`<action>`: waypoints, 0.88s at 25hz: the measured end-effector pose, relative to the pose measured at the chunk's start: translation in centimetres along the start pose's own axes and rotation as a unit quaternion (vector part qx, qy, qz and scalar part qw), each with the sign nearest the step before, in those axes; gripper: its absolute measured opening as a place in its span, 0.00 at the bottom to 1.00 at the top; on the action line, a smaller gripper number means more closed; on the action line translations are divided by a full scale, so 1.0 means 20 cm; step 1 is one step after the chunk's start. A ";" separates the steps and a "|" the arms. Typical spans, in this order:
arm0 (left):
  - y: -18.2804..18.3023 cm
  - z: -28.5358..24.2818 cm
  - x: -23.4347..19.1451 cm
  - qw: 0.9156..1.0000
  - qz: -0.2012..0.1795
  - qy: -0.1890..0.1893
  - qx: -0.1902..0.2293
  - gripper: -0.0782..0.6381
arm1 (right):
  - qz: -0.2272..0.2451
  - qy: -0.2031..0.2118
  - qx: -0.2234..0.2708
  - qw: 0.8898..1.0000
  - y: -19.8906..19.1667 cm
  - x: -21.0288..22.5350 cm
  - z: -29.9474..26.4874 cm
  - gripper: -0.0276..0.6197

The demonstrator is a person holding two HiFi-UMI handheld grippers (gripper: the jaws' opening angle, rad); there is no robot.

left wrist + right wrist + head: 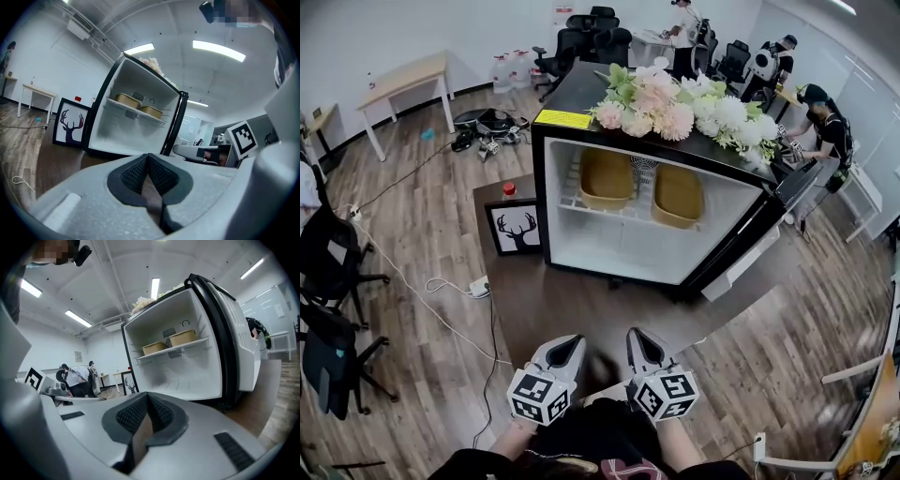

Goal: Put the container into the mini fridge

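Note:
The mini fridge [623, 246] stands open on a dark brown surface, its door [748, 251] swung out to the right. Two tan containers [607, 176] [678, 194] sit side by side on its upper wire shelf; the lower part is bare. The left gripper view shows them too [125, 99], as does the right gripper view [182, 337]. My left gripper [567, 349] and right gripper [639, 347] hang side by side in front of the fridge, well short of it. Both are shut with nothing between the pads, as the close views of the left gripper [148, 157] and the right gripper [147, 395] show.
Artificial flowers [684, 112] lie on the fridge top. A framed deer picture [516, 228] leans at the fridge's left. A power strip [478, 286] and cable lie on the wood floor. Office chairs [328, 262] stand at left. People work at desks at the back right.

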State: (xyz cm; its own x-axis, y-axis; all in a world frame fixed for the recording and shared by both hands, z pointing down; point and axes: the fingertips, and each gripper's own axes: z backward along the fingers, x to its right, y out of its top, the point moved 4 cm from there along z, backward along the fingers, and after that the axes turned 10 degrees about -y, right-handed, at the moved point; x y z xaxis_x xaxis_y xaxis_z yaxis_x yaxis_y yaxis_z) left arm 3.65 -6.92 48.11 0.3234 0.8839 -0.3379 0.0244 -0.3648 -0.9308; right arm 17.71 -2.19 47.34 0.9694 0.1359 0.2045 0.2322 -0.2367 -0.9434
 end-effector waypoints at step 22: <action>-0.03 -0.10 0.10 1.000 -0.003 0.018 0.009 0.12 | 0.072 0.043 -0.011 0.996 -0.03 0.01 -0.02 0.05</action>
State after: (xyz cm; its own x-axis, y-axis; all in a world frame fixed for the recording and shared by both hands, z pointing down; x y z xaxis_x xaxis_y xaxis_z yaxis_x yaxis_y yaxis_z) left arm 6.10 -5.49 48.23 0.3565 0.8747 -0.3282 0.0098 -0.3548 -0.9349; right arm 17.77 -2.42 48.14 0.9958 0.0168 0.0896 0.0909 -0.2698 -0.9586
